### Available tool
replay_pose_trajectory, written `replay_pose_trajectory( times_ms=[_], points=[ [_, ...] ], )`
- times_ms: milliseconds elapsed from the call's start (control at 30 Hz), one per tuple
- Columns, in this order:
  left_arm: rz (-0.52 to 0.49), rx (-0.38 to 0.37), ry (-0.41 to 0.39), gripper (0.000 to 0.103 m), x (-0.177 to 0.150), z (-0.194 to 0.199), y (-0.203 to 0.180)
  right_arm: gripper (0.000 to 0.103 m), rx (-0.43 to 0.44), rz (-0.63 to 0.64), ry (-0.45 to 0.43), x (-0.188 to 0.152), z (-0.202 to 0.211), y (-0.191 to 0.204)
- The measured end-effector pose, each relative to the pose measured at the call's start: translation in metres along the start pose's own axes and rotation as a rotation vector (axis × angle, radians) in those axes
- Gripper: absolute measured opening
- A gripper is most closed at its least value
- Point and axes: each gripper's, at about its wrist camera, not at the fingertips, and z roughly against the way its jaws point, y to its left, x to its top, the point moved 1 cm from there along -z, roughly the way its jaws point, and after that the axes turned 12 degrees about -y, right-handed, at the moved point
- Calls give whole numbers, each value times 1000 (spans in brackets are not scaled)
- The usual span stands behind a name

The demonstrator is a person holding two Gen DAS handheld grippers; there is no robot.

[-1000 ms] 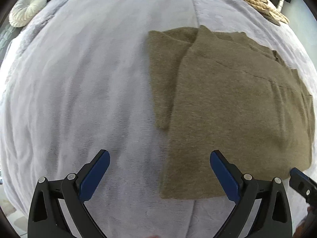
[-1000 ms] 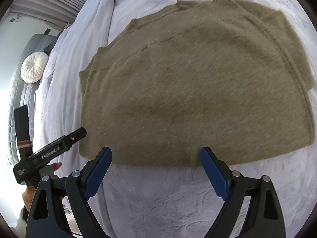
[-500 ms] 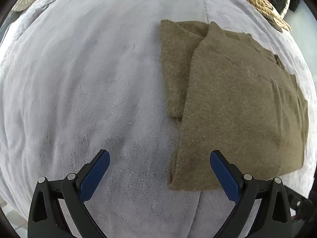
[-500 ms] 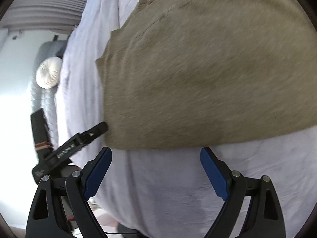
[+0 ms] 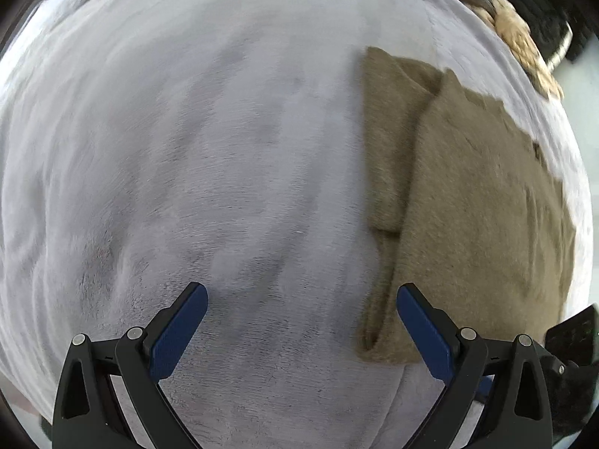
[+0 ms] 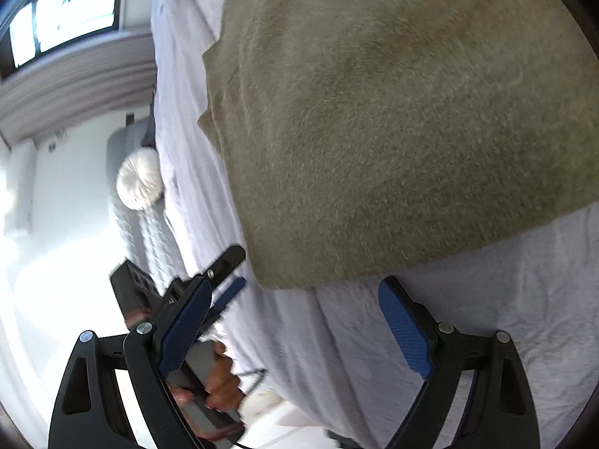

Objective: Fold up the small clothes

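Your left gripper [image 5: 299, 321] is released over the grey blanket [image 5: 224, 149]; your right gripper [image 6: 295, 321] is released too, near the olive sweater [image 6: 393, 131] corner.

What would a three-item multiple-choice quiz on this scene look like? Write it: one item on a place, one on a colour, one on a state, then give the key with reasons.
1. In the left wrist view, where does the folded garment lie?
A. Right of the left hand-held gripper
B. Left of it
C. Between its pads

2. What colour is the garment?
A. Navy
B. Olive-brown
C. Red

3. How does the right hand-held gripper stand?
A. Shut on the garment
B. Shut on the bed cover
C. Open, holding nothing

Key:
1 A: the cloth fills the right side of that view, and only the pale bed cover shows between the pads.
2 B: both views show a fuzzy olive-brown knit.
3 C: its blue pads stand wide apart over the cover, short of the garment's near edge.
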Motion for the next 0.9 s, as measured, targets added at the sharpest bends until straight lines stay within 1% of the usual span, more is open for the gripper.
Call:
replay_pose_trajectory(
  times_ms=[100, 233, 333, 367, 467, 500, 533, 567, 600, 633, 667, 700, 733, 767, 800, 833, 900],
  points=[
    [59, -34, 13, 101, 5, 3, 18, 93, 18, -20, -18, 3, -5, 4],
    [62, -70, 11, 101, 5, 8, 24, 93, 44, -50, -17, 4, -17, 8],
    [51, -119, 13, 101, 3, 13, 18, 93, 83, -71, -20, 4, -23, 10],
    [50, -125, 12, 101, 2, 14, 10, 93, 94, -81, -25, 4, -24, 11],
    [49, -132, 16, 101, 0, 16, 3, 92, 119, -127, -51, 7, -27, 11],
    [52, -127, 16, 101, -1, 14, 2, 89, 127, -140, -55, 9, -25, 9],
    [60, -126, 21, 101, 0, 13, 3, 84, 138, -155, -58, 10, -25, 7],
    [68, -135, 31, 101, 3, 6, -5, 69, 138, -168, -57, 11, -26, 6],
    [75, -156, 45, 101, 5, 1, -11, 57, 130, -174, -55, 12, -27, 5],
    [82, -176, 57, 101, 6, -3, -16, 53, 130, -174, -50, 12, -26, 4],
    [84, -179, 60, 101, 9, -9, -23, 42, 132, -172, -46, 13, -27, 4],
    [83, -181, 54, 101, 9, -9, -24, 30, 132, -168, -45, 14, -28, 4],
    [77, -186, 45, 101, 10, -9, -27, 24, 136, -161, -44, 15, -28, 6],
    [72, -189, 38, 101, 11, -9, -30, 16, 149, -149, -43, 16, -27, 9],
    [70, -190, 36, 101, 12, -11, -35, 11, 164, -131, -44, 17, -26, 13],
    [69, -197, 32, 101, 14, -11, -36, 11, 178, -109, -46, 18, -24, 18],
    [80, -233, 32, 101, 20, -13, -39, 11, 207, -50, -45, 20, -17, 31]
  ],
)
